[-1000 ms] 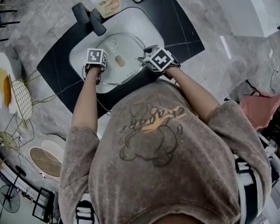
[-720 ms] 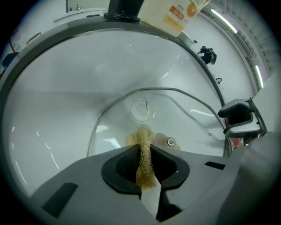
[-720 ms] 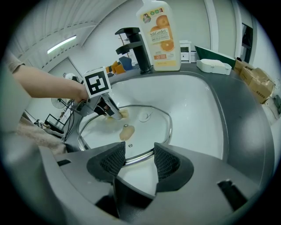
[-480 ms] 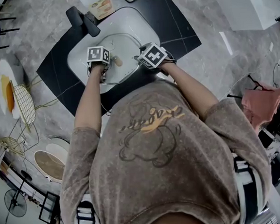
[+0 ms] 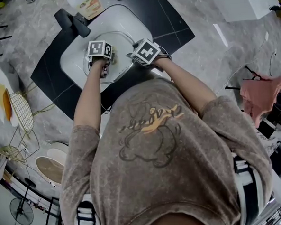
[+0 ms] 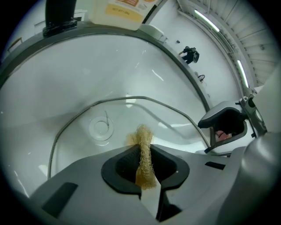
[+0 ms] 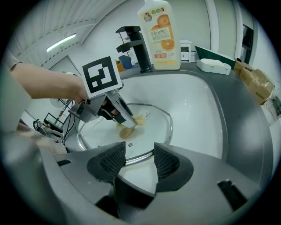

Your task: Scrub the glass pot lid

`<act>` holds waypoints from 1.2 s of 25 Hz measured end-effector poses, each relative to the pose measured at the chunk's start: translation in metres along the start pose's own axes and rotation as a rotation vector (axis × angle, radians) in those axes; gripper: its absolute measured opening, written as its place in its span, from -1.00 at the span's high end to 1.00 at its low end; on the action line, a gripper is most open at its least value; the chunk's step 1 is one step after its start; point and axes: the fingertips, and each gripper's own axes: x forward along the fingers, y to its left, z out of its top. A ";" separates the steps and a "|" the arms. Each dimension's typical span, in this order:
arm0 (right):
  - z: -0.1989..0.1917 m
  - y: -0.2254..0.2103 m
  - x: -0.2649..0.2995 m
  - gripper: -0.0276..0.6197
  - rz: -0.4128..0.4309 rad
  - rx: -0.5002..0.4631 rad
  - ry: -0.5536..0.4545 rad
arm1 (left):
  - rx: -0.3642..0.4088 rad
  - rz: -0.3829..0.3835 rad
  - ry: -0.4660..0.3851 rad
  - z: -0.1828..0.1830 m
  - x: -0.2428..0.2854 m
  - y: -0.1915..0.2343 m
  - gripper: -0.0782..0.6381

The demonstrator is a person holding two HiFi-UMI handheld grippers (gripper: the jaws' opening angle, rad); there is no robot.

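The glass pot lid (image 5: 122, 43) lies in the white sink (image 5: 130, 21), its metal rim (image 6: 175, 114) curving across the basin. My left gripper (image 6: 145, 163) is shut on a tan loofah scrubber (image 6: 143, 145), whose tip touches the glass. From the right gripper view, the left gripper (image 7: 127, 123) presses the scrubber (image 7: 131, 121) onto the lid (image 7: 151, 127) near its middle. My right gripper (image 7: 139, 160) stands open at the lid's near rim, which runs between its jaws without the pads pressing it. In the head view the two grippers, left (image 5: 104, 69) and right (image 5: 130, 58), sit close together.
A black faucet (image 7: 136, 46) and an orange-labelled soap bottle (image 7: 160, 35) stand behind the sink. A white soap dish (image 7: 213, 66) rests on the dark counter (image 5: 173, 22) at the right. Plates and a wire rack (image 5: 21, 105) lie on the floor to the left.
Both grippers have drawn closer together over the lid. The scrubber, earlier visible between them, is now hidden under the left gripper. The head view has shifted.
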 end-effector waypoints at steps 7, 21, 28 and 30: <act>-0.001 0.000 0.000 0.28 0.004 0.005 0.006 | 0.068 -0.159 -0.042 0.011 0.005 -0.042 0.60; -0.002 0.000 -0.002 0.28 -0.003 -0.004 -0.002 | 0.052 -0.388 0.052 -0.039 -0.025 -0.089 0.60; -0.004 0.000 -0.002 0.28 -0.001 -0.008 -0.003 | 0.117 -0.327 0.071 -0.071 -0.044 -0.085 0.60; -0.004 0.000 -0.001 0.28 0.000 -0.006 -0.001 | 0.131 -0.291 0.074 -0.080 -0.048 -0.076 0.60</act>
